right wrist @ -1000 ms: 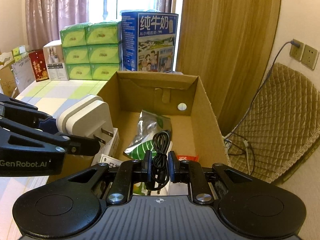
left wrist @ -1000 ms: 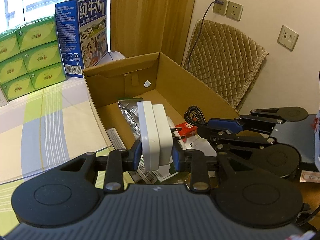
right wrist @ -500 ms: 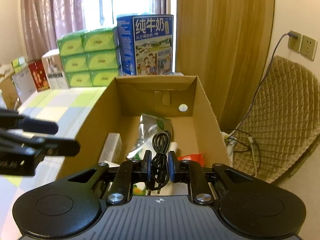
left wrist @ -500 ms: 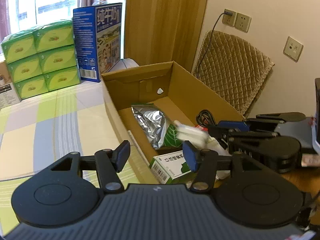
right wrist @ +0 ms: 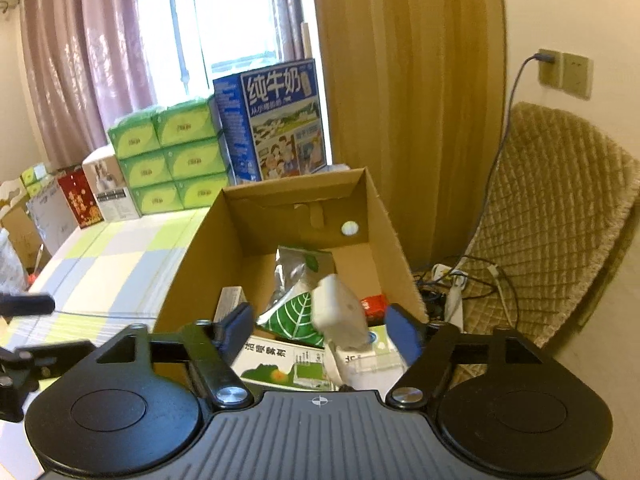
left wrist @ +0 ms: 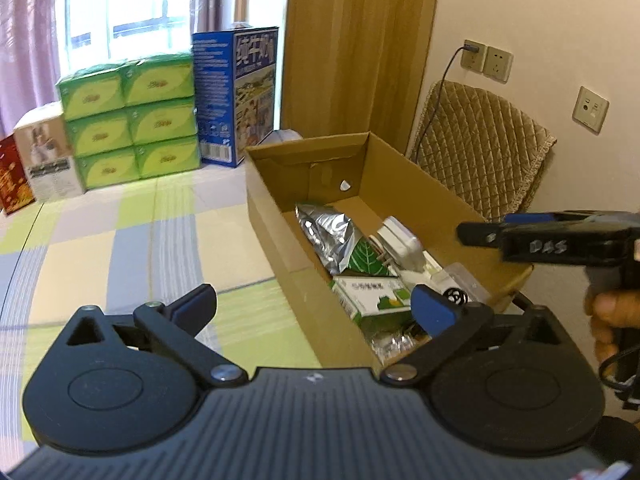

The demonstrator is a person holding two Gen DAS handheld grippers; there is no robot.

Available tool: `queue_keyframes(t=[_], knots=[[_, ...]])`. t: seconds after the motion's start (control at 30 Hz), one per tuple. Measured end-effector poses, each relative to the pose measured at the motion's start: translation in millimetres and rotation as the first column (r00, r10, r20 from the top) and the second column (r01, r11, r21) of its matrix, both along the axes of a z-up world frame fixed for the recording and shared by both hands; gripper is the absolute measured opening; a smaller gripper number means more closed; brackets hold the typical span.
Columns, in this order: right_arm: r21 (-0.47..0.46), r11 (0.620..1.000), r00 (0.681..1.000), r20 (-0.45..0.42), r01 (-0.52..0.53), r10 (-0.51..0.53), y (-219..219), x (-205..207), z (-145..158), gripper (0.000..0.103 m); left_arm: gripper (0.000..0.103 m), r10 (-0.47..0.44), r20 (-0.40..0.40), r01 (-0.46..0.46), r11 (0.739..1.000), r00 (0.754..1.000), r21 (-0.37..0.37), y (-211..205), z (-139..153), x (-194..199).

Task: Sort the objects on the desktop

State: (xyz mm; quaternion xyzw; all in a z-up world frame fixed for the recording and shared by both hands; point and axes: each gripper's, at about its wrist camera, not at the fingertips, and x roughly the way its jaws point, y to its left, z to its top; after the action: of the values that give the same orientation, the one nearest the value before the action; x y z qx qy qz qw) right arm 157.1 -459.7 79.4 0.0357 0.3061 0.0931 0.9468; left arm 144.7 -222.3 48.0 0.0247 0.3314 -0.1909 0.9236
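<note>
Checked tablecloth (left wrist: 132, 240) — cardboard box (left wrist: 280, 240) holds white charger (left wrist: 400, 246); both tools empty.

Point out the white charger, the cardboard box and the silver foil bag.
white charger (left wrist: 400, 242), left wrist view, on its flat white face.
cardboard box (left wrist: 412, 194), left wrist view, on its inner right wall.
silver foil bag (left wrist: 326, 228), left wrist view, on its crinkled middle.

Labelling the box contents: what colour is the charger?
White, lying in the cardboard box; clearest in the left wrist view.

Matt cardboard box (left wrist: 404, 192); crinkled glossy foil pouch (left wrist: 326, 228).
</note>
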Motion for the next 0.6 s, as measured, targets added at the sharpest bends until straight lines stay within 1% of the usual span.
queue_keyframes(t=[0.13,0.27,0.43,0.6], knots=[[0.006,1.0,1.0,0.015,0.012,-0.012,-2,-27,11,0.092,0.102,0.033,-0.041,-0.033,0.999,0.999,-0.017,2,0,-20],[-0.02,1.0,1.0,0.009,-0.012,0.012,3,-53,20,0.1,0.102,0.082,-0.085,-0.085,0.996,0.993,-0.034,5,0,-39],[-0.046,0.999,1.0,-0.02,-0.024,0.023,4,-80,24,0.101,0.102,0.121,-0.114,-0.126,0.991,0.986,-0.042,7,5,-66],[-0.047,0.999,0.999,-0.05,-0.021,0.018,2,-105,24,0.101,0.102,0.129,-0.13,-0.135,0.99,0.983,-0.037,5,9,-92]])
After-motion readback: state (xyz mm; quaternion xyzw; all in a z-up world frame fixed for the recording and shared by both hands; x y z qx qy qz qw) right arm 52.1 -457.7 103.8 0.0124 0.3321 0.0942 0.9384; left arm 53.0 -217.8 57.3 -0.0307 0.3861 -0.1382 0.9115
